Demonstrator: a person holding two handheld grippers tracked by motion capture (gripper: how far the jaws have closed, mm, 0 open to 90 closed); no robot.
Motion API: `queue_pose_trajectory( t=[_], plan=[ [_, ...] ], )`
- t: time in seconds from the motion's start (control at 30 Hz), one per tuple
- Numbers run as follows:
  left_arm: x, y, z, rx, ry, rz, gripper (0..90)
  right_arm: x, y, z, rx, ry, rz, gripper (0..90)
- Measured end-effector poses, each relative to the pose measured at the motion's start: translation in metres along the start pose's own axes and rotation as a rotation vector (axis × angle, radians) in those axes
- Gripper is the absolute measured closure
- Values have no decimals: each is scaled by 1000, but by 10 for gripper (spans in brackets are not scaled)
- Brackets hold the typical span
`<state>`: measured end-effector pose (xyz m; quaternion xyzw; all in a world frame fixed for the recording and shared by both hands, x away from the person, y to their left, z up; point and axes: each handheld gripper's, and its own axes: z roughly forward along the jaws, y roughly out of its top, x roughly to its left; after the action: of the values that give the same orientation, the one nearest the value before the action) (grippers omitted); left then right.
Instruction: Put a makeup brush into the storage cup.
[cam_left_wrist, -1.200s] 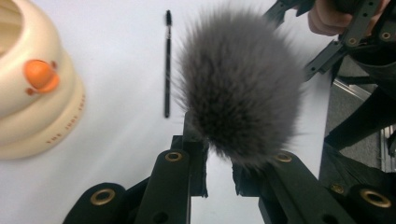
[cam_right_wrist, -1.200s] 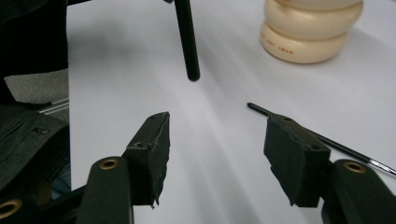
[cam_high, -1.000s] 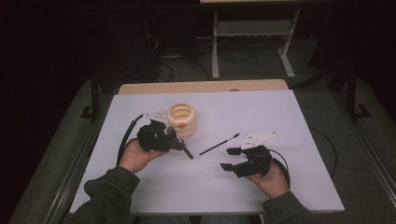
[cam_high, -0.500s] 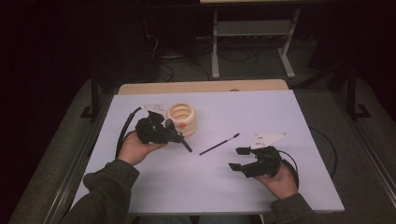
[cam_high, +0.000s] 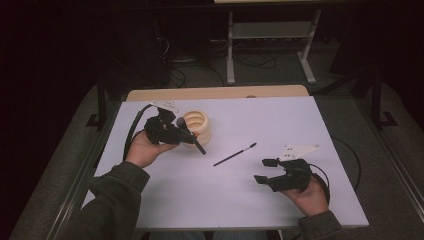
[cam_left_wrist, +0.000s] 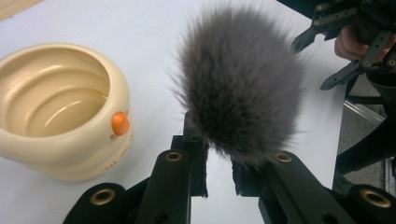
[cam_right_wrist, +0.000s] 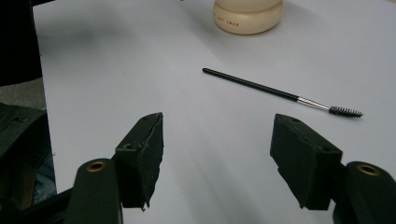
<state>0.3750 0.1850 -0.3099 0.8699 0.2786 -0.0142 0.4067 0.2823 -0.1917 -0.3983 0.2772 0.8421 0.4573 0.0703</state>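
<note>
- Left gripper: jaws pinch a powder brush near its fluffy grey head, held off the sheet just beside the cream pot.
- Right gripper: jaws spread wide with nothing between them, low over the sheet.
- Mascara wand: lies flat between the grippers, touched by neither.

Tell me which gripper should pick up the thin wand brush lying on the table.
Right. The right gripper is open and empty, near the wand brush. The left gripper already holds a fluffy brush by the cream holder.
</note>
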Motion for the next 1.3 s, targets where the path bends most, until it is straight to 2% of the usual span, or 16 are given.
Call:
queue_pose_trajectory(
  t=[0.43,0.73,1.3],
  plan=[
    [11,22,-13,-12,18,-6,776,-3,-1,-4,-7,-12,1,332],
    [21,34,-18,-28,35,-33,776,-3,-1,-6,-12,-14,6,330],
    [39,54,-22,-32,76,-56,777,-6,0,-8,-21,-25,6,318]
  ],
)
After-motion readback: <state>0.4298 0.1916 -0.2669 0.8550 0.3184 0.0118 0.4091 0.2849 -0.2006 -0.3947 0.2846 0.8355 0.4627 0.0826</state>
